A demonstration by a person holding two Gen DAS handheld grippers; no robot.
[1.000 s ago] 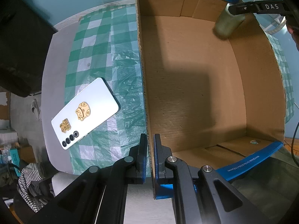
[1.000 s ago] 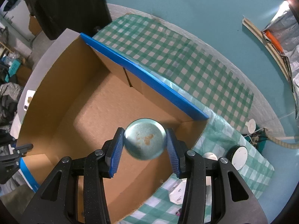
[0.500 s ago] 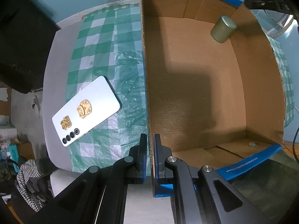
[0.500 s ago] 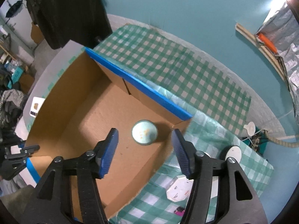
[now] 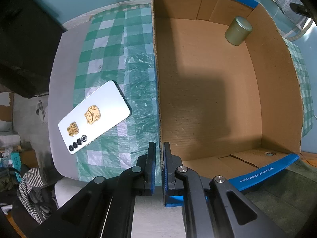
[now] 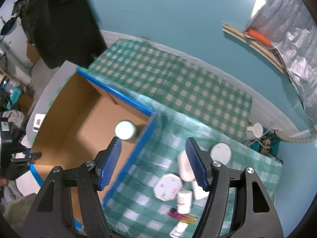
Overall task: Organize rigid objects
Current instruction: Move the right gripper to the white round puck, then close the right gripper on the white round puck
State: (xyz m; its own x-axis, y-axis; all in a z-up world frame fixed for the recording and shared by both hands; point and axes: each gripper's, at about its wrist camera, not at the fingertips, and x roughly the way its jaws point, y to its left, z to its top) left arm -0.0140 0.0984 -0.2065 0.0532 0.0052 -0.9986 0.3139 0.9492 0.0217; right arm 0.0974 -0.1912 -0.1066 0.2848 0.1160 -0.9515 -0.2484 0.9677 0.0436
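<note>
One tin (image 5: pixel 238 31) sits upright inside the cardboard box (image 5: pixel 218 91), in the far corner where the blue-taped rim (image 6: pixel 116 93) meets the side wall. It is well ahead of the left gripper (image 5: pixel 158 166) and just past the left fingertip of the right gripper (image 6: pixel 153 158), touching neither.

Left gripper: jaws nearly shut, pinching the box's near wall, one blue pad on each side of the cardboard edge.

Right gripper: spread wide, holding nothing, hanging above the box's side wall, so one finger is over the box and the other over the checked cloth (image 6: pixel 178 83).

Tin: short olive-green cylinder with a flat round lid; the lid reads pale and blurred in the right wrist view.

Outside the box, on the cloth near the counter's left edge: a white phone (image 5: pixel 93 117), face down, two gold stickers on its back. On the other side of the box, a cluster: white octagonal box (image 6: pixel 168 186), small pill bottle (image 6: pixel 184 201), round white disc (image 6: pixel 220 152). Details there are blurred.
</note>
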